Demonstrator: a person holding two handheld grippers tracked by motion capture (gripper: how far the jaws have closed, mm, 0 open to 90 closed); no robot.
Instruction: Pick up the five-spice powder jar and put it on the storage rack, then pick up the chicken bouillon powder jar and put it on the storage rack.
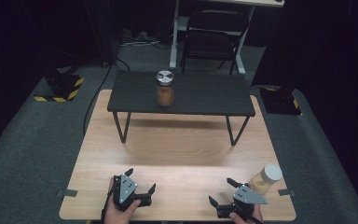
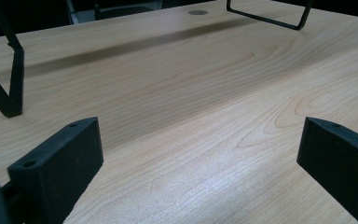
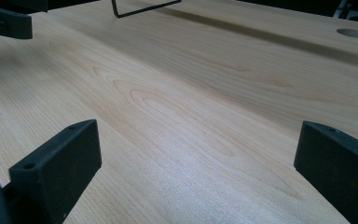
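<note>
A jar of brown stuff with a metal lid (image 1: 165, 87) stands on a low black shelf (image 1: 205, 95) at the back of the wooden table (image 1: 177, 144). At the table's front right stands a second jar, pale yellow with a white lid (image 1: 265, 178). My left gripper (image 1: 141, 180) rests near the front edge, left of centre, open, with bare wood between its jaws (image 2: 198, 154). My right gripper (image 1: 221, 191) lies just left of the white-lidded jar, also open over bare wood (image 3: 196, 158).
The shelf's black wire legs (image 2: 7, 88) (image 3: 140, 9) stand on the table ahead of both grippers. A round cable hole (image 3: 353, 32) sits in the tabletop. A folding chair (image 1: 213, 39) and a desk leg stand beyond the table on grey carpet.
</note>
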